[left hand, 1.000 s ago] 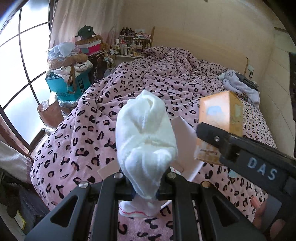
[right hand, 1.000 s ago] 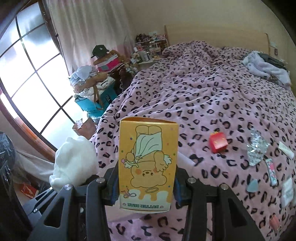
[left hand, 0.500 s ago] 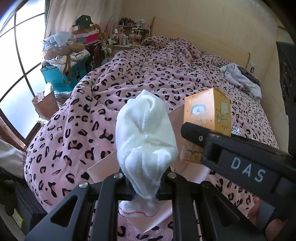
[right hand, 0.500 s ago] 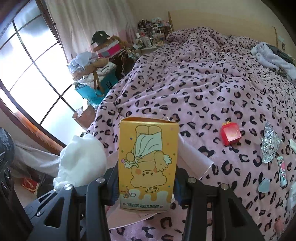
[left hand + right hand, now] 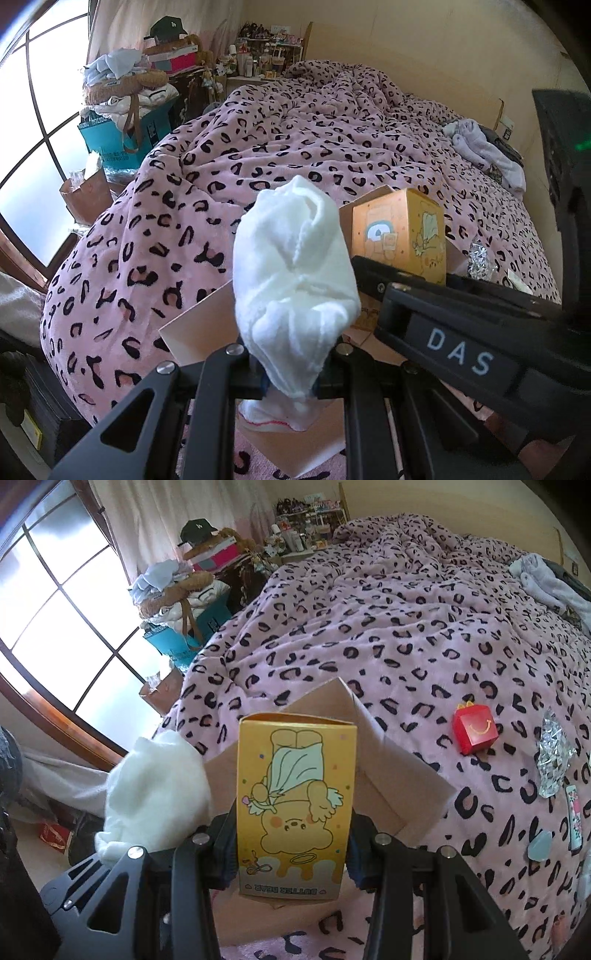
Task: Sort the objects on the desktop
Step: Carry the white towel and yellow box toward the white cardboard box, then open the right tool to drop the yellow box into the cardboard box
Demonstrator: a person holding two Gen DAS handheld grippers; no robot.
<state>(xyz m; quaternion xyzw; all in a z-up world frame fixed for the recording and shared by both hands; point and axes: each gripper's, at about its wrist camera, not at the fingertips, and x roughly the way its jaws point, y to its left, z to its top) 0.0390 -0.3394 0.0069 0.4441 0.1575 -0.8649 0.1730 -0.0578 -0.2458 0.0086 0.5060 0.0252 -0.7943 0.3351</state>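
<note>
The fingers (image 5: 290, 380) of the left gripper pinch a white sock (image 5: 295, 280), the right's clamp a yellow box (image 5: 295, 805), both above the open cardboard box (image 5: 369, 760), whose upright flaps could snag either on release.

Left claw (image 5: 290, 373) is clamped tight on a sock (image 5: 295, 280); right claw (image 5: 291, 849) grips a box (image 5: 295, 805), both tilted downward, seemingly side by side.
</note>
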